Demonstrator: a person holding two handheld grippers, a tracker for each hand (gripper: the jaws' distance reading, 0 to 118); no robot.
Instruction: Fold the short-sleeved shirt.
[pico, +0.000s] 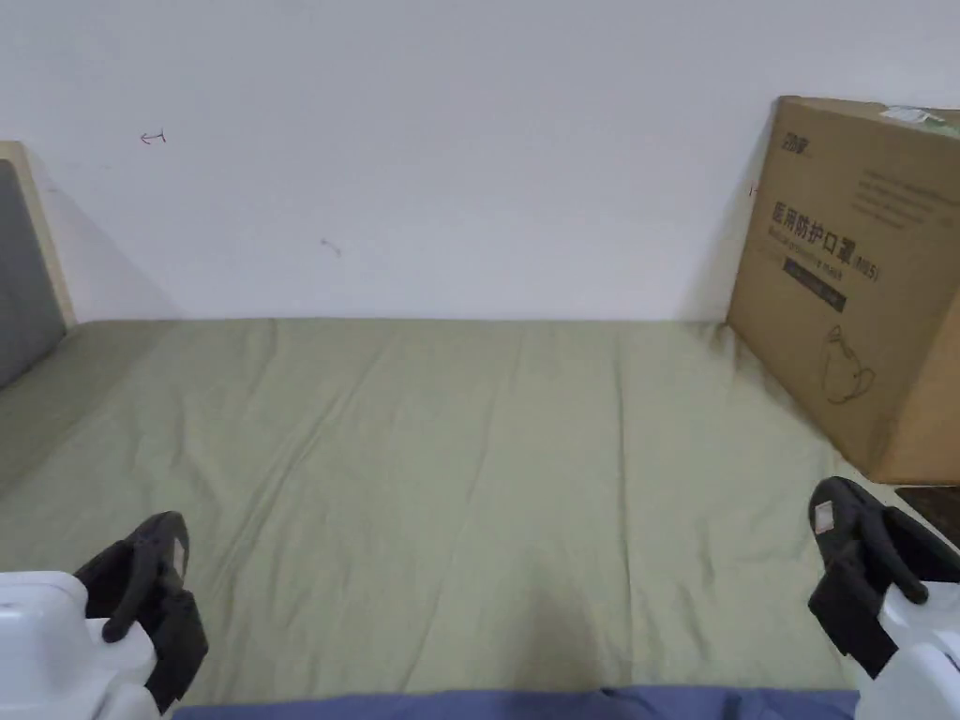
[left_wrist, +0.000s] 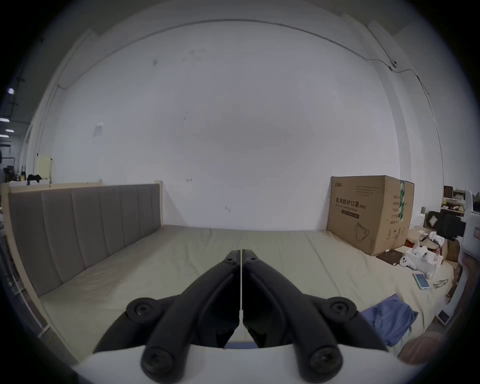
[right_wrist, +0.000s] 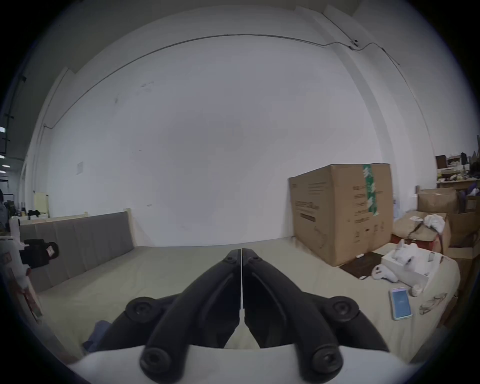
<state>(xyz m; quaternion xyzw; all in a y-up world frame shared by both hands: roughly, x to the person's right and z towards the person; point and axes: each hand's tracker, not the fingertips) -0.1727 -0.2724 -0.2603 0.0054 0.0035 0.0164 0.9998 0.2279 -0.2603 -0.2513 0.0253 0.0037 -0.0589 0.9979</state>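
Near us on the bed (pico: 450, 441) lies the soft, light blue shirt (pico: 525, 703), which we judge best pinched at its edges, while our left gripper (left_wrist: 241, 253) and right gripper (right_wrist: 241, 252) hover closed and empty.

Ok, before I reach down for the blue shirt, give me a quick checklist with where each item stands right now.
1. Left gripper free: ok, jaws closed on nothing.
2. Right gripper free: ok, jaws closed on nothing.
3. Jaws open for a grasp: not ok, both need opening.
4. Blue shirt located: ok, at the near edge of the bed, bunched.
5. Shirt spread flat: not ok, rumpled.
6. Folding space on the green sheet: ok; cardboard box and phone sit off to the right.
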